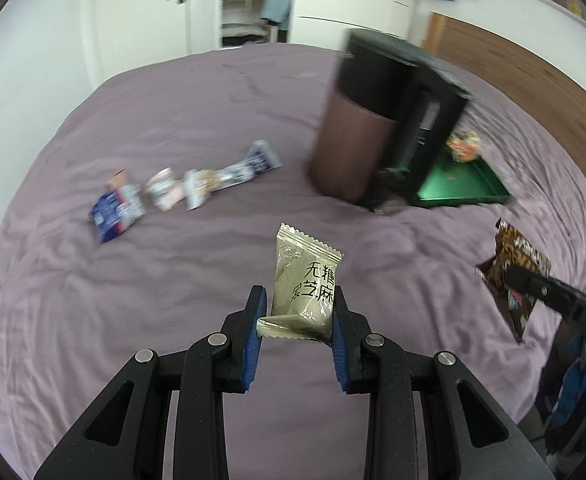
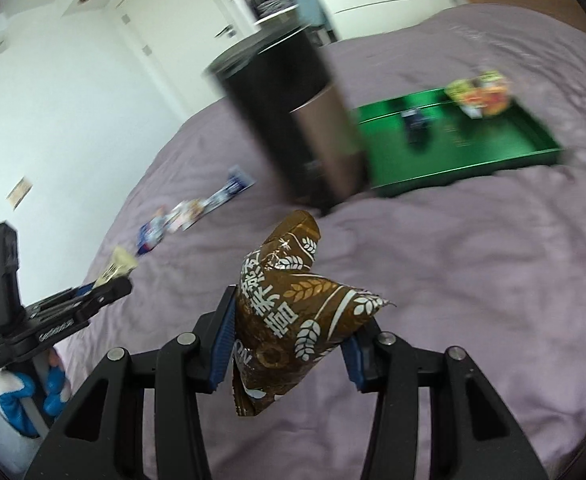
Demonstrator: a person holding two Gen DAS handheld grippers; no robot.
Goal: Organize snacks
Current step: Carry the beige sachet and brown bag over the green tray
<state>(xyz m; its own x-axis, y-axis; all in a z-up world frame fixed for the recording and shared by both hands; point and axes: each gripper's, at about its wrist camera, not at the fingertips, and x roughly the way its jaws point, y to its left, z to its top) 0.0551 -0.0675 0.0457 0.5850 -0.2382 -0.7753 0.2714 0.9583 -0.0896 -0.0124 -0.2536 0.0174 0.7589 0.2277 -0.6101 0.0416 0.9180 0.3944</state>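
- Snacks are in three places: one in each claw, a loose row on the bed, and some in a green tray.
- Pale green sachet (image 1: 307, 280) with black Chinese print is clamped upright between the blue pads of the left claw (image 1: 297, 312), held clear above the bed (image 1: 173, 128).
- Brown packet (image 2: 289, 312) with white wheat-ear print is pinched between the pads of the right claw (image 2: 289, 344), crumpled, its lower end hanging below the fingers.
- Left wrist view shows the right claw entering from the right edge with the same brown packet, well apart from the sachet.
- Row of small wrapped snacks (image 1: 181, 188), blue, white and pink, lies on the purple bedcover to the left, beyond the left claw.
- Green tray (image 2: 453, 152) rests on the bed farther back on the right; it holds a colourful red-and-yellow packet (image 2: 479, 92) at its far end and a dark packet (image 2: 415, 126) near the middle.
- Dark cylindrical container (image 1: 357, 120), black top and brown body, stands on the bed just beside the tray's left end; it is blurred.
- Background: white wardrobe doors and open shelves with folded clothes.
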